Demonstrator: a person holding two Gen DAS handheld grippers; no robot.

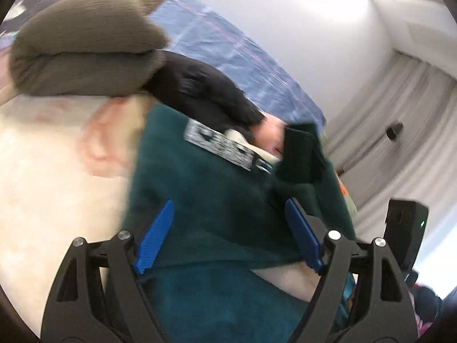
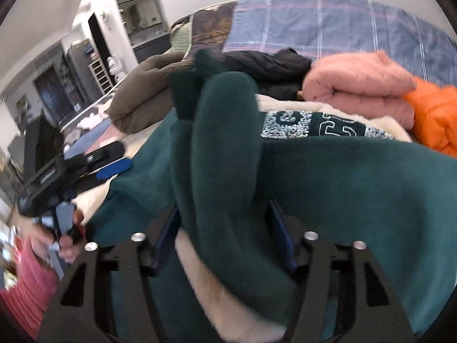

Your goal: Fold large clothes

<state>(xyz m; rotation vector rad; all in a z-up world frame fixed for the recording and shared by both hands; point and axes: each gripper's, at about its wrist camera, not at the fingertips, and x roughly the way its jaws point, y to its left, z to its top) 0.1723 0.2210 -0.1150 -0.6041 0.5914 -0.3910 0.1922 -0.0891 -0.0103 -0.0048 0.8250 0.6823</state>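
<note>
green fleece sweatshirt (image 2: pixel 328 177): dark green, cream pile lining, white patterned lettering on the chest; lies spread on the pale bed cover (image 1: pixel 42 171), in front of a row of folded garments.

sleeve (image 2: pixel 225 154): thick green roll, reaches up and over the body of the garment; runs between the fingers of the right gripper (image 2: pixel 225 228).

step in hand, as judged: folding a sleeve in across the body; the body fold is not yet made.

right gripper: blue pads stand part open either side of the sleeve. motion blur hides whether they press on it; grip cannot be told.

left gripper (image 1: pixel 228 237): jaws wide, blue pads well apart, hovering over the green cloth near its edge; nothing pinched. seen also in the right wrist view, beside the garment's left edge.

next move, as judged: lay the sleeve flat across the chest, then each gripper takes an edge for the body fold.

neighbours: brown folded garment (image 1: pixel 82 45), black garment (image 1: pixel 200 85), pink quilted garment (image 2: pixel 360 85), orange quilted garment (image 2: pixel 434 117).
</note>
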